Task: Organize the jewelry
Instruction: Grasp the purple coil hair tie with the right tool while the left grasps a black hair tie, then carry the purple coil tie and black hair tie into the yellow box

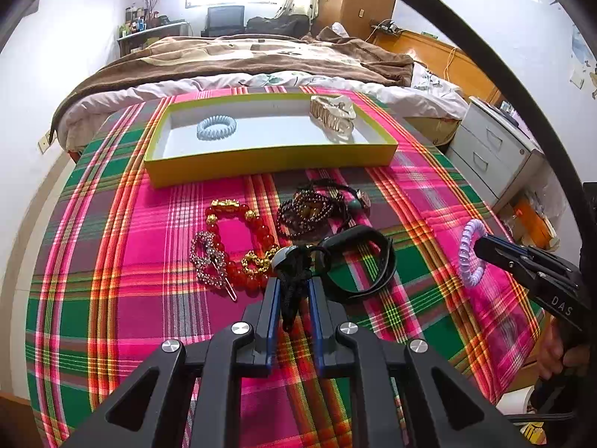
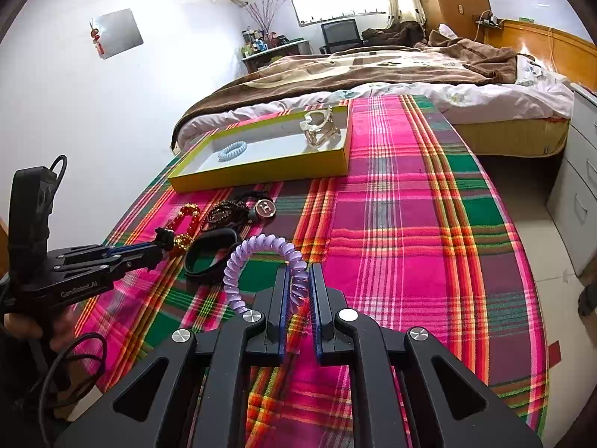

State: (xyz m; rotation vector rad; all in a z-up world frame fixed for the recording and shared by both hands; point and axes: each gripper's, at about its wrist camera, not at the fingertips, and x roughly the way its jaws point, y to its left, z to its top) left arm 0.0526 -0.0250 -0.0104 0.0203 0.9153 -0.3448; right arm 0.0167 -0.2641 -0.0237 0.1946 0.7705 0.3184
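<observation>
Left claw [image 1: 293,283] hemmed by bracelets [image 1: 238,242].

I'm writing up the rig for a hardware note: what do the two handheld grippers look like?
Both are matte black. The left gripper and right gripper have two flat fingers with blue inner pads, angular cut-out linkages and round silver screws. White lettering: "GenRobot.AI" on the left gripper's side, "DAS" on the right's. Black cables loop from the left handle.
</observation>
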